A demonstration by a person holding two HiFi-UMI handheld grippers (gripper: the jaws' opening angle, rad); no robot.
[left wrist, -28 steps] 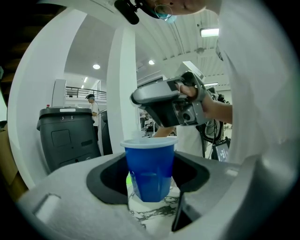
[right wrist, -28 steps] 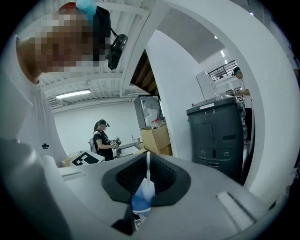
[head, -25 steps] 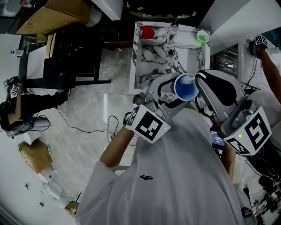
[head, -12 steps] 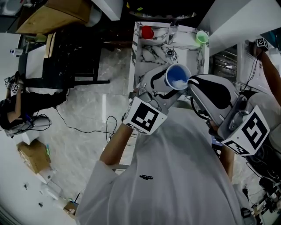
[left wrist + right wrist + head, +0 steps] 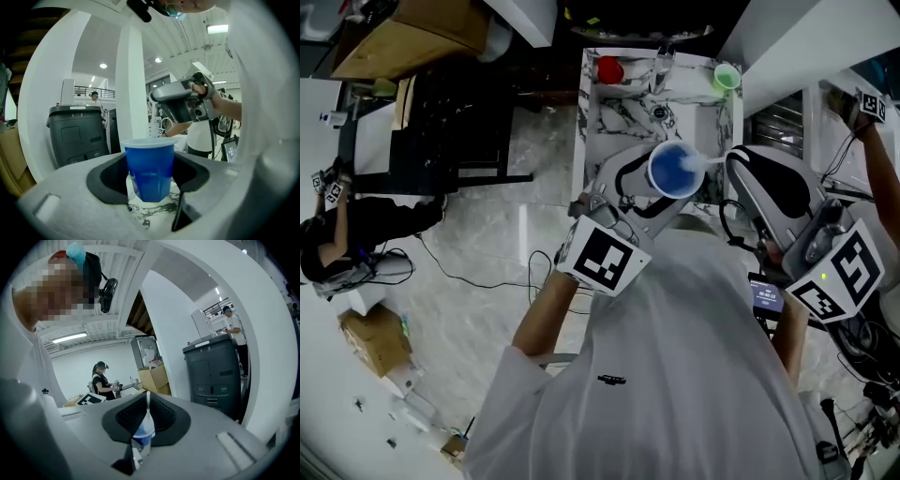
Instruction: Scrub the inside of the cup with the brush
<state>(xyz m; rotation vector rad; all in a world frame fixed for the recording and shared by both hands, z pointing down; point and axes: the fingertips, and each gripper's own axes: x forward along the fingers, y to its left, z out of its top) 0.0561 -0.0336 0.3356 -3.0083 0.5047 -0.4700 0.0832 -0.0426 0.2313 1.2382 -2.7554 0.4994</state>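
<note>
left gripper point(image 5: 150, 177) clamped round blue cup point(image 5: 150, 164), held above sink point(image 5: 585, 122) | brush point(image 5: 712, 159) head in cup mouth, handle newly exposed | right gripper point(image 5: 146, 423) clenched on brush, pulled back right | we judge scrubbing under way

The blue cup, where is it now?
Head view, centre: the blue cup sits between the fingers of the left gripper, above the marble sink, with the brush poking in from the right.
</note>
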